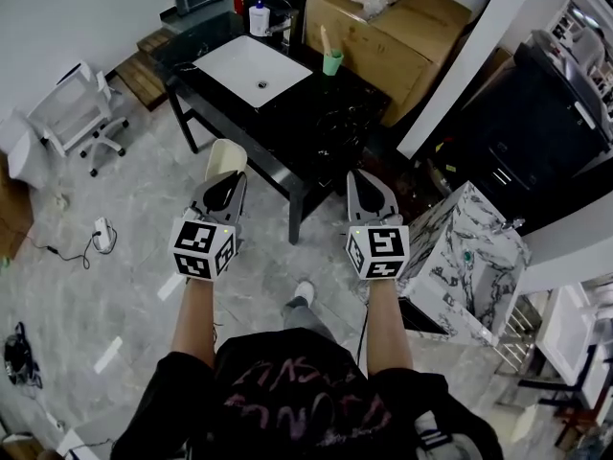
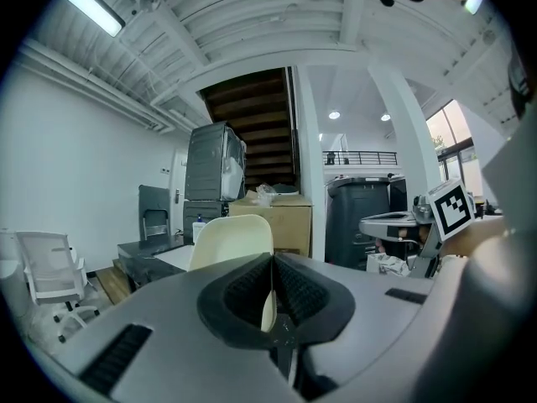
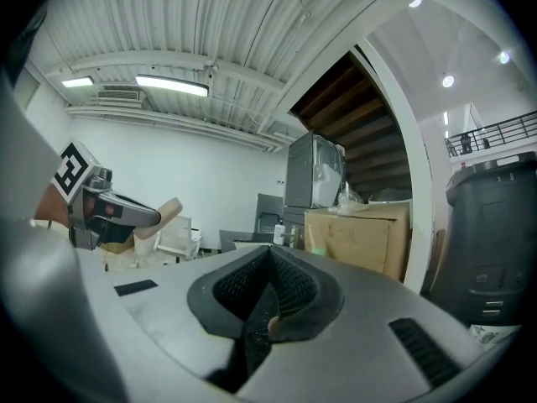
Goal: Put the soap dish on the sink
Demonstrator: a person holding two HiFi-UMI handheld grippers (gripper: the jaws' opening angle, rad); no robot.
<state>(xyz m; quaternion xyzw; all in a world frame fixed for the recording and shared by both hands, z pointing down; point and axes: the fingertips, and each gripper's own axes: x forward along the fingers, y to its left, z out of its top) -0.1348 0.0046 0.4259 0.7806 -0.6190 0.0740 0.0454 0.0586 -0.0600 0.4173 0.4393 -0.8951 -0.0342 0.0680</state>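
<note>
Above the grey floor (image 1: 115, 286), short of the black tabletop (image 1: 326, 123), both grippers were held out side by side. Left gripper (image 1: 222, 178) was clamped on the cream soap dish (image 1: 223, 155); its own view showed the jaws pinching the dish's thin edge, with the dish (image 2: 232, 239) standing up beyond them. Right gripper (image 1: 365, 182) had its jaws together, nothing between them. White sink (image 1: 253, 69) sat in the tabletop, well apart from the dish. Green cup (image 1: 332, 62) stood near the sink.

Grey marble floor (image 1: 124, 276), a black table (image 1: 335, 137), a white chair (image 1: 81, 113), a cardboard box (image 1: 397, 32) behind.
</note>
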